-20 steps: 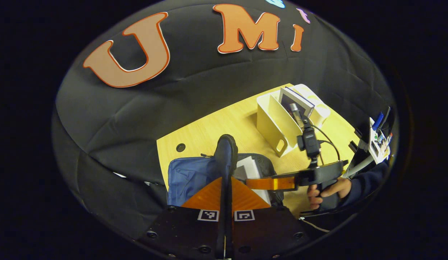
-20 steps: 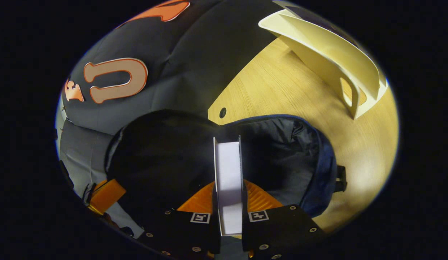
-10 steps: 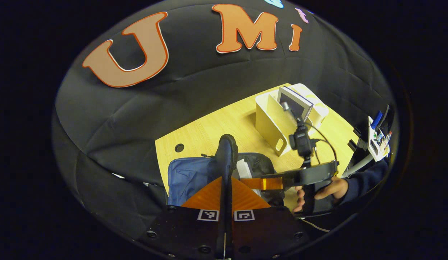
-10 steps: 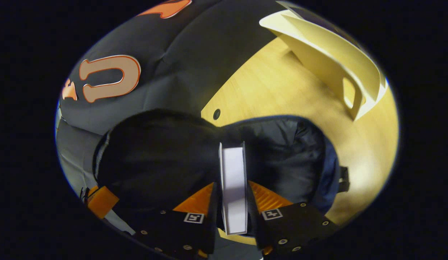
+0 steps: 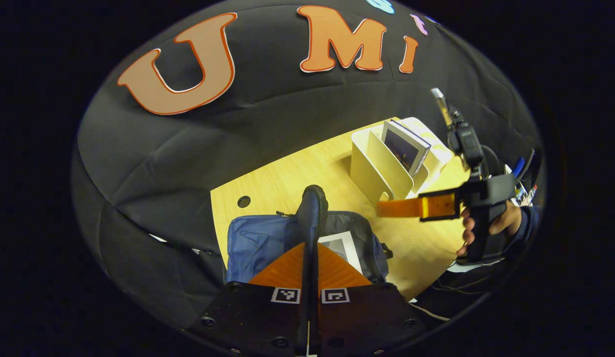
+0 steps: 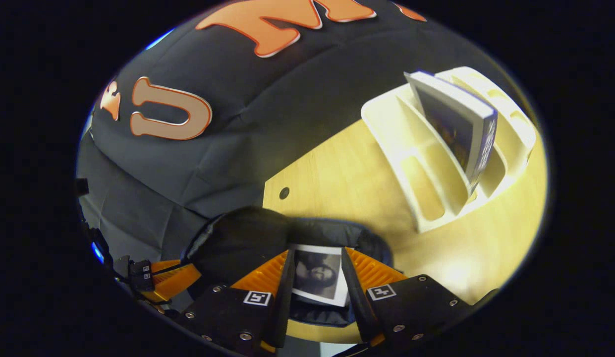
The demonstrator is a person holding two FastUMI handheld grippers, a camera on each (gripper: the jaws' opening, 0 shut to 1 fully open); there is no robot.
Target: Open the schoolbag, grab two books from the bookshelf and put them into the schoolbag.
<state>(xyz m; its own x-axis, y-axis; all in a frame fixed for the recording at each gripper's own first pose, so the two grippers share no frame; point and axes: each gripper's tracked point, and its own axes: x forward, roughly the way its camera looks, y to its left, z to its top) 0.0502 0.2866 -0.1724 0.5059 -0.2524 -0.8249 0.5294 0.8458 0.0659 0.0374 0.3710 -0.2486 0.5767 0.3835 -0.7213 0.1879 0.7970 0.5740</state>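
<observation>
R gripper, bottom centre of the right gripper view: fingers apart, nothing between them, w/ a book lying flat below in the open schoolbag. In the left gripper view the same gripper sits mid-right, held by a hand, up above the table and just beside the bookshelf. L gripper, bottom centre of the left gripper view: fingers together, clamped on the dark edge of the bag flap, holding the mouth open; bag lies at the table's near-left corner, book cover visible inside. One book in, so I'd say step in hand = fetching the 2nd. That book stands tilted in the shelf, upper right of the right gripper view. Next move prob. needs R fingers kept wide, lined up astride the book's top edge, then a squeeze and lift clear of the dividers, while L keeps the flap up.
</observation>
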